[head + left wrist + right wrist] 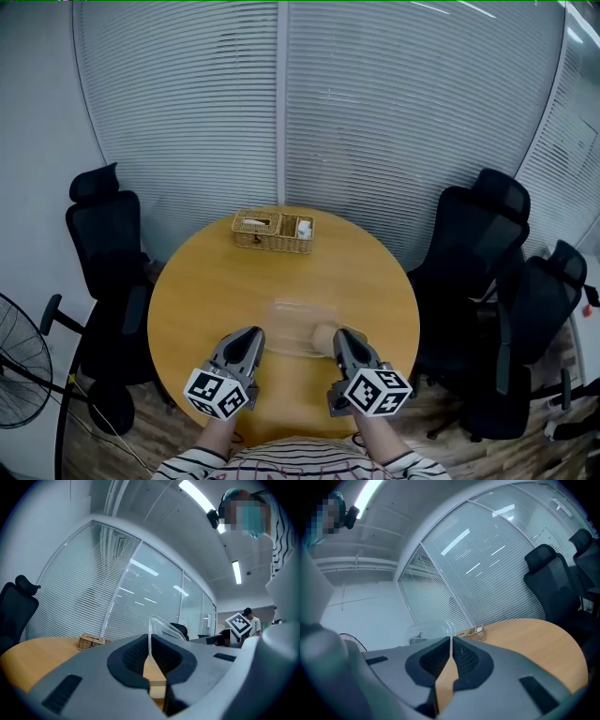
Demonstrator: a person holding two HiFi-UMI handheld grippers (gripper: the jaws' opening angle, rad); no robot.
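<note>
left tongs (253, 338) and right tongs (343, 337) each pinch a thin-walled clear plastic tub (294, 323).

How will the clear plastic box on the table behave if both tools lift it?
The clear box looks thin-walled, so it is probably light and may flex where the left tool and right tool pinch its walls. Its smooth plastic might slip.

Grey left hand-held gripper (253, 336) and right hand-held gripper (343, 337) bear marker cubes (218, 394); striped shirt (281, 464).
</note>
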